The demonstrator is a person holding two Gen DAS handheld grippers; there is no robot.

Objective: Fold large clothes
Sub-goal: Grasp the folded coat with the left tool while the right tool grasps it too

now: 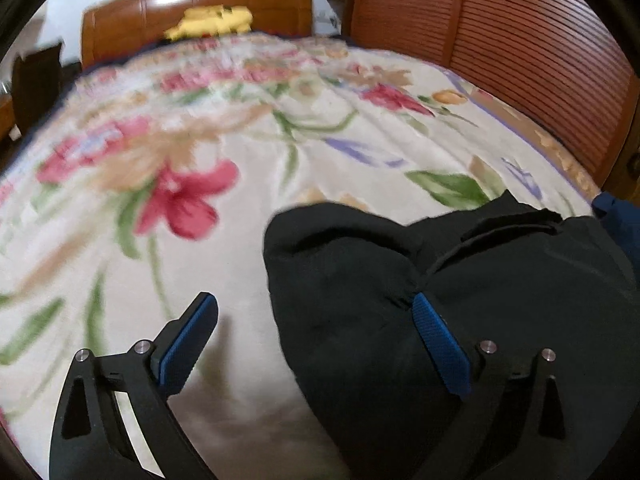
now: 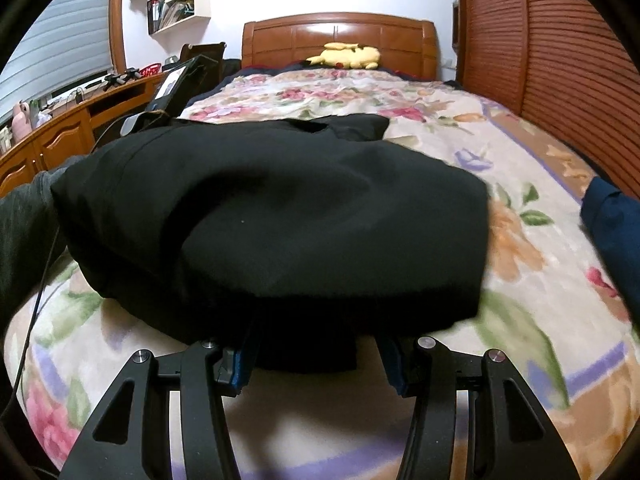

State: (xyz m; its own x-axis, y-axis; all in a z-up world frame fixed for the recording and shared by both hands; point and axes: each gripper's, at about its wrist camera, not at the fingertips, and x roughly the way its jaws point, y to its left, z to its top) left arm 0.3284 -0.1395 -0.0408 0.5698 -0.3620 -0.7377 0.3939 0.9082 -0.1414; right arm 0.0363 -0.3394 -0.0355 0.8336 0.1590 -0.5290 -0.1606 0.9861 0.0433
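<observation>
A floral bedspread (image 1: 120, 240) carries the black garment (image 2: 280, 208) mid-frame; left gripper (image 1: 316, 322) gapes wide, right gripper (image 2: 316, 360) also spread, its fingertips hidden under the cloth

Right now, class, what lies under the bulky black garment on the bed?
The floral cream bedspread shows around the bulky black garment. The garment's near edge covers the right claw fingertips; anything else beneath is hidden.

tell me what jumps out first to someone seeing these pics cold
The black garment bunched in a heap on the near part of the floral bedspread dominates both views. Far behind it, a yellow plush toy lies against the wooden headboard.
</observation>
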